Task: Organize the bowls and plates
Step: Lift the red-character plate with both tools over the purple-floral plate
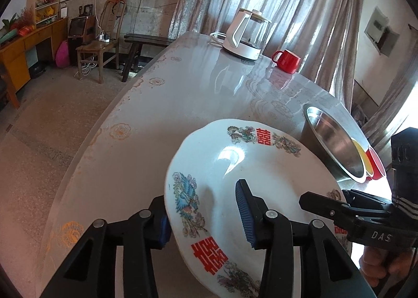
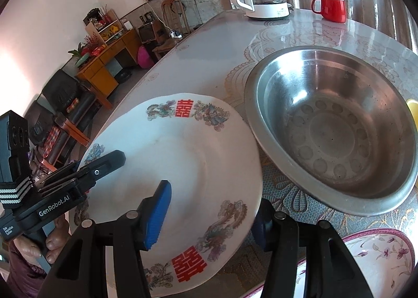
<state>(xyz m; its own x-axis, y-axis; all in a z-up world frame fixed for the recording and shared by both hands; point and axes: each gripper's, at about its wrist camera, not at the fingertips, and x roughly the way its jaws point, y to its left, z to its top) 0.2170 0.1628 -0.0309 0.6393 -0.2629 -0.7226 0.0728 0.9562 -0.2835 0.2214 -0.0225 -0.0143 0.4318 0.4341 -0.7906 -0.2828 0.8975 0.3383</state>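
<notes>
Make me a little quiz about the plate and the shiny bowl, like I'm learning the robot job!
1. True or false: the white plate has red characters and painted birds on its rim.
2. What sits farther back on the table? A) a blue teapot B) a glass kettle and a red mug C) a stack of books
3. Fill in: the steel bowl holds ____.

Key: 1 true. 2 B. 3 nothing; it is empty.

Hint: the left gripper and the right gripper each straddle one edge of the plate, one finger over it and one under.
</notes>
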